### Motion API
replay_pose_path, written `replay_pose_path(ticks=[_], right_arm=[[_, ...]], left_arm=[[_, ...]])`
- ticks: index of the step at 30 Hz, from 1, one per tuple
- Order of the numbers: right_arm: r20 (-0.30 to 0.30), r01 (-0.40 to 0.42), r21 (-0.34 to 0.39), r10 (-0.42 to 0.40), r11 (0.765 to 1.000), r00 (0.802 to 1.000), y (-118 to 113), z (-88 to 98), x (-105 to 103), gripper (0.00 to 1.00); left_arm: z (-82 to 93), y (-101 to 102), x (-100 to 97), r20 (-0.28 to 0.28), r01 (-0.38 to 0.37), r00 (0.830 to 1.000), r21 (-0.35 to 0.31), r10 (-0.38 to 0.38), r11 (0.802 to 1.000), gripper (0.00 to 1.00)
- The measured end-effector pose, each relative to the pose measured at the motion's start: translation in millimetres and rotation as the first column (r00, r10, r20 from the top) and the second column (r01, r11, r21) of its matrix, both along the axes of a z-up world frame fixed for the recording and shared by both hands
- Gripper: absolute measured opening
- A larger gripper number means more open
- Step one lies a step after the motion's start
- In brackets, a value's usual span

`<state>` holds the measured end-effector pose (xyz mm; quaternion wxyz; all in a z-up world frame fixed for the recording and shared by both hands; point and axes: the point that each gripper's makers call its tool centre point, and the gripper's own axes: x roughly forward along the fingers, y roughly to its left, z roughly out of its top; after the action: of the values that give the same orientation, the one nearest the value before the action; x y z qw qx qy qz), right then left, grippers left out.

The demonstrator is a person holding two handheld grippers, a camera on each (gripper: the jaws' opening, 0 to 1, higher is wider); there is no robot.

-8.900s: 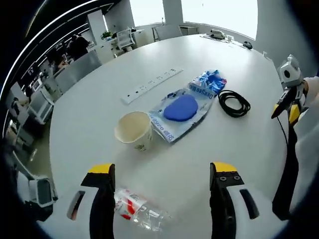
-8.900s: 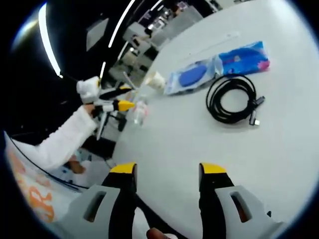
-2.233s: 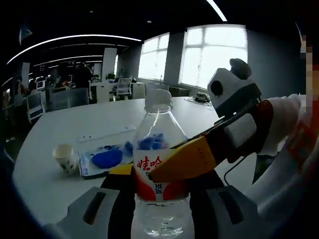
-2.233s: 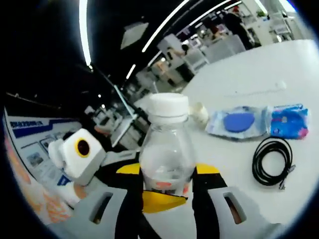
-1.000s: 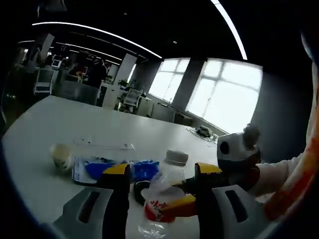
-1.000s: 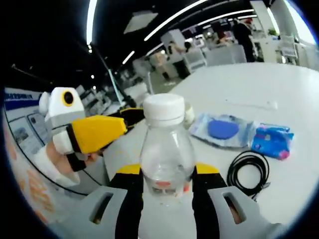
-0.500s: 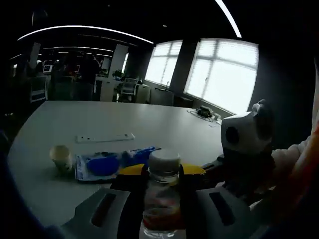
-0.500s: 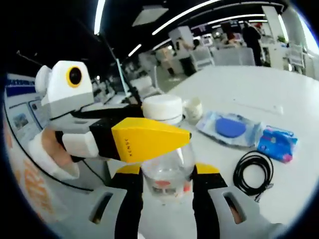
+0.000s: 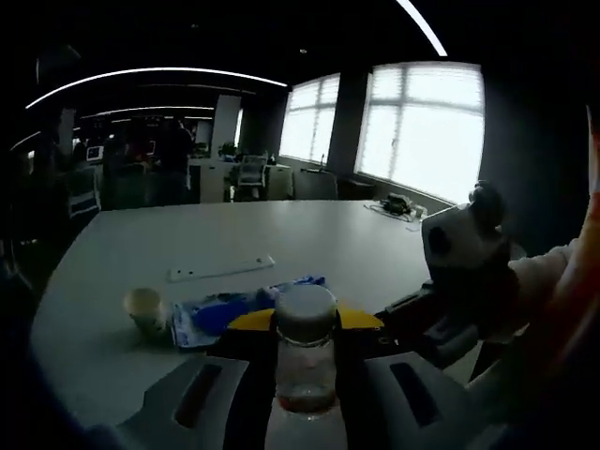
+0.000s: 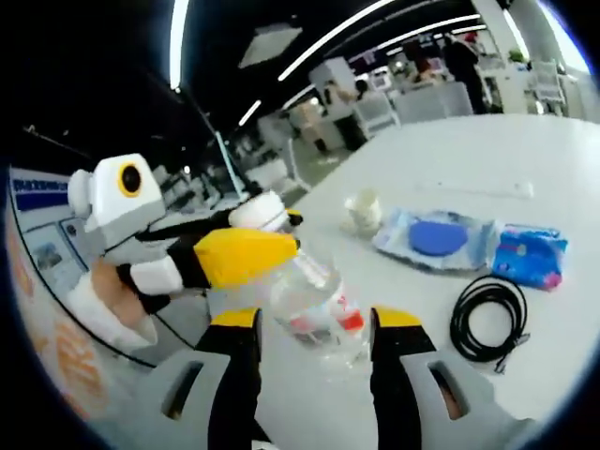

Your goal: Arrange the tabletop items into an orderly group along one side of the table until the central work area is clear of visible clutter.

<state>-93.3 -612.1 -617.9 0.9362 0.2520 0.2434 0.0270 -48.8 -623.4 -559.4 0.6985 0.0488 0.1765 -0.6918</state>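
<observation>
A clear plastic water bottle (image 9: 305,375) with a white cap and a red label stands upright between my left gripper's (image 9: 305,321) jaws, which are shut on it. In the right gripper view the same bottle (image 10: 319,305) leans to the left, pinched near its cap by the left gripper's yellow jaw (image 10: 239,255). My right gripper (image 10: 314,319) is open, its jaws standing either side of the bottle's lower part with a gap. The right gripper (image 9: 450,300) also shows at the right of the left gripper view, close behind the bottle.
On the white table (image 10: 450,150) lie a paper cup (image 10: 364,208), a clear packet with a blue disc (image 10: 436,236), a blue pack (image 10: 530,255), a coiled black cable (image 10: 489,328) and a white power strip (image 9: 222,269). The cup (image 9: 145,307) stands left of the packet (image 9: 220,314).
The right gripper's jaws have spread apart and let go of the bottle. The left gripper now holds it alone, and it leans over in the right gripper view.
</observation>
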Motion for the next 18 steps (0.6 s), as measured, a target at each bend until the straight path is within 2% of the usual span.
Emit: replay_pose_path(ticks=[3, 7, 12, 16, 18], right_arm=[[-0.018, 0.034, 0.022, -0.034, 0.999, 0.999, -5.6, -7.2, -14.3, 0.46], [-0.044, 0.080, 0.036, -0.078, 0.996, 0.996, -13.6, -16.7, -36.4, 0.46], [-0.065, 0.150, 0.080, -0.145, 0.985, 0.987, -26.1, -23.6, -61.1, 0.46], [-0.073, 0.187, 0.089, -0.181, 0.978, 0.981, -34.0, -26.2, -69.0, 0.45], [-0.076, 0.205, 0.113, -0.197, 0.972, 0.977, -35.9, -27.5, -69.8, 0.45]], left_arm=[[-2.1, 6.8, 24.1, 0.023, -0.041, 0.999, 0.017, 0.041, 0.999, 0.20], [-5.5, 17.5, 60.0, 0.088, -0.084, 0.993, 0.054, 0.079, 0.995, 0.20], [-13.0, 31.5, 112.1, 0.215, -0.145, 0.970, 0.131, 0.115, 0.981, 0.20], [-10.6, 33.6, 147.4, 0.240, -0.188, 0.959, 0.137, 0.152, 0.972, 0.21], [-7.3, 33.7, 166.8, 0.233, -0.226, 0.953, 0.130, 0.192, 0.965, 0.21]])
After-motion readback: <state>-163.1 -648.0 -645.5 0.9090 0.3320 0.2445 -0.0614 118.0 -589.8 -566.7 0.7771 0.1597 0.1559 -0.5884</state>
